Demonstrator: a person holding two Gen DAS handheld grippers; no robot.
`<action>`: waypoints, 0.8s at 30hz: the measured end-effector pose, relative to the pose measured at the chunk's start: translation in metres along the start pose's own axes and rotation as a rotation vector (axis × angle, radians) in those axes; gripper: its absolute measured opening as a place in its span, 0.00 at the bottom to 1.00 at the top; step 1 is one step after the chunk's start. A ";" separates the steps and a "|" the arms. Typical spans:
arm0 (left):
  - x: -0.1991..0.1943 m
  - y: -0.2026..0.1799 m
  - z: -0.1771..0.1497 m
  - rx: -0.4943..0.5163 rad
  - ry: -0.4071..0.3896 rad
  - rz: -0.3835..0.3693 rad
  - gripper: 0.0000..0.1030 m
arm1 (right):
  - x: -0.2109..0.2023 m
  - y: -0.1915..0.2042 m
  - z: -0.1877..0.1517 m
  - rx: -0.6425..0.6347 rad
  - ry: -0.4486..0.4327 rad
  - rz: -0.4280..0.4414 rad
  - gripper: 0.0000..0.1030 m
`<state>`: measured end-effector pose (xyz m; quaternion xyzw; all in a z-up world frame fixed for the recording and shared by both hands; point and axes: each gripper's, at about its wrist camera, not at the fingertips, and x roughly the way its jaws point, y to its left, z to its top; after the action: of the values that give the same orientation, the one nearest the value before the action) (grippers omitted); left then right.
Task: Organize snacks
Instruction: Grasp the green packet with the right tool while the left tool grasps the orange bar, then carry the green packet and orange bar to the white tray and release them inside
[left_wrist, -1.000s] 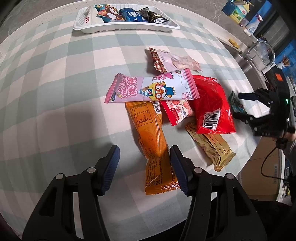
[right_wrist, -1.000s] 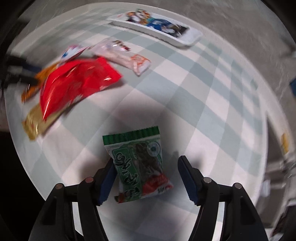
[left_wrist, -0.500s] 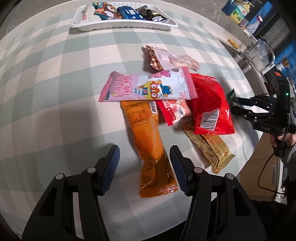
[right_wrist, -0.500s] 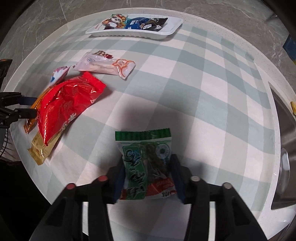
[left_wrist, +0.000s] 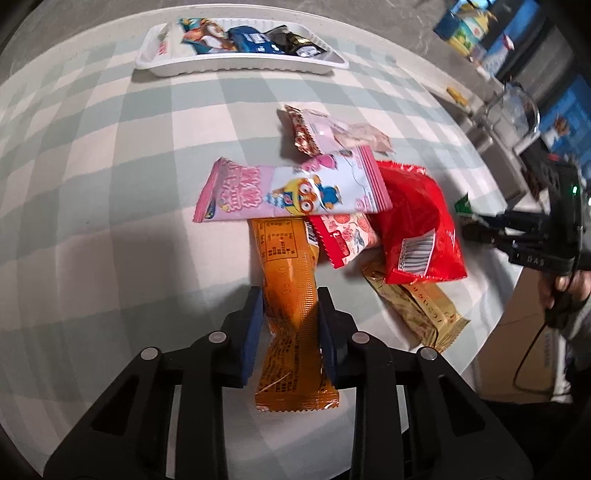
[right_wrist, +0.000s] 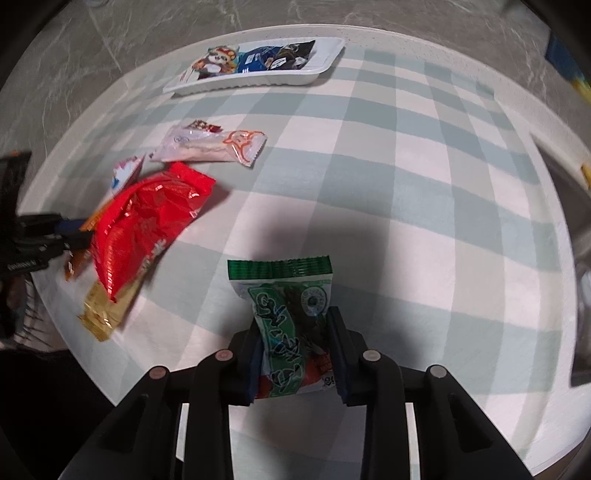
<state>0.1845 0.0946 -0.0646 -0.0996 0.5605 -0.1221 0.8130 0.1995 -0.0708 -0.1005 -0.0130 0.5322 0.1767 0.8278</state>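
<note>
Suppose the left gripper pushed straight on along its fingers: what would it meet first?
Probably the pink cartoon packet, lying across the far end of the orange packet on which the left gripper is closing; depth is uncertain.

Orange pkt (left_wrist: 291, 295), green pkt (right_wrist: 291, 325), red bag (left_wrist: 417, 225), green-white check cloth (left_wrist: 110, 166).

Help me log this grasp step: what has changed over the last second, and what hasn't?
Both grippers' jaws are closing: the left gripper now pinches the orange packet, the right gripper the green packet; both stood open around them before. The snack pile and the white tray stayed put.
</note>
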 end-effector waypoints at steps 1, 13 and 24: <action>0.000 0.004 0.000 -0.027 -0.001 -0.027 0.24 | 0.000 -0.002 -0.001 0.019 -0.001 0.019 0.32; -0.008 0.034 -0.011 -0.242 -0.018 -0.275 0.23 | -0.001 -0.036 -0.026 0.369 -0.040 0.368 0.31; -0.022 0.041 -0.013 -0.331 -0.035 -0.432 0.23 | 0.009 -0.042 -0.032 0.590 -0.051 0.647 0.31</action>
<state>0.1680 0.1398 -0.0620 -0.3505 0.5243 -0.1978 0.7504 0.1880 -0.1145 -0.1296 0.3959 0.5161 0.2673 0.7110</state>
